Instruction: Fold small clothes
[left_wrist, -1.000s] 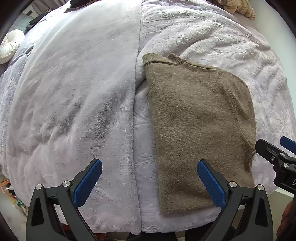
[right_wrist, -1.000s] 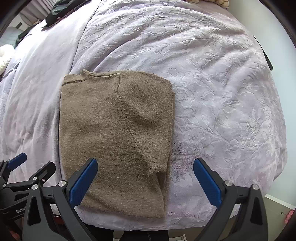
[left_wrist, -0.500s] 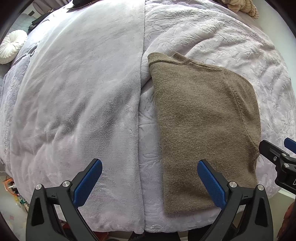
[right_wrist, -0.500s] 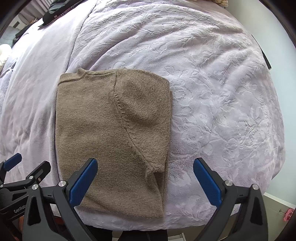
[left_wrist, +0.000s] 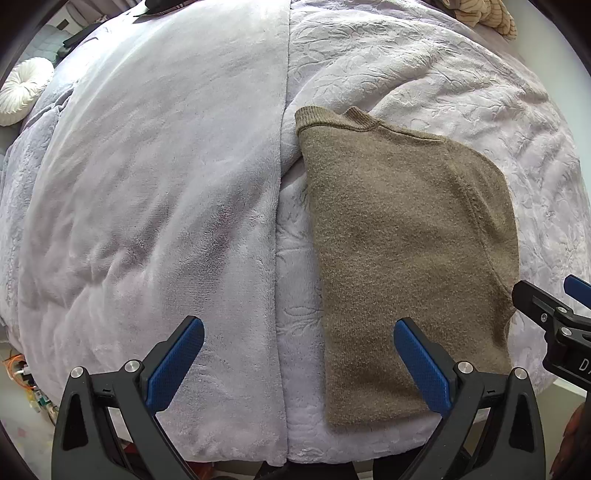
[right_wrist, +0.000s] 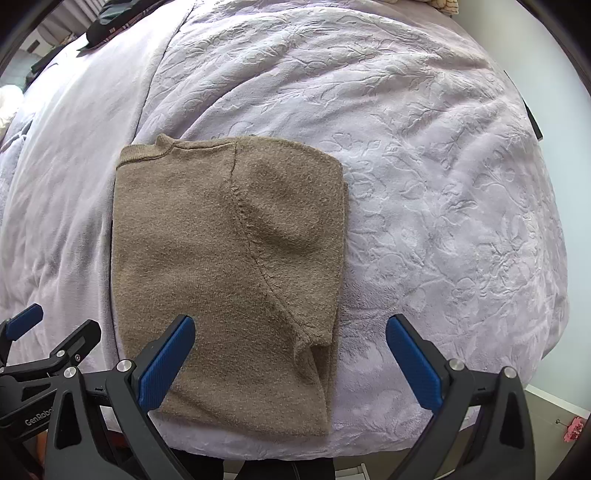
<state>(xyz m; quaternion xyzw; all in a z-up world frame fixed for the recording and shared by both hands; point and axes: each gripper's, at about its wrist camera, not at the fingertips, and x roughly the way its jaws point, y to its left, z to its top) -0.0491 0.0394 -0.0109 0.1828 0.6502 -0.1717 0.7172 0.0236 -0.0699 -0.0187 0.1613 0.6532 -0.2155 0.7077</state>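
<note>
Bedding fills both views: a lilac blanket (left_wrist: 147, 206) is spread over the left of the bed, its edge overlapping an embossed quilt (right_wrist: 424, 184) on the right. At the far left of the left wrist view a round white cushion (left_wrist: 22, 88) is partly cut off by the lens rim. The left gripper (left_wrist: 299, 363) is held with its blue pads wide apart above the blanket edge, nothing between them. Just right of that edge a folded brown sweater (left_wrist: 402, 251) is laid flat on the quilt near the bed's front edge, ribbed collar away from the cameras; its sleeves are tucked in and mostly hidden. The right gripper (right_wrist: 290, 358) is likewise spread, empty, over the sweater's near right corner. Dark clothing (right_wrist: 110, 22) and a tan knitted item (left_wrist: 484, 14) at the far edge are too cropped to identify.
</note>
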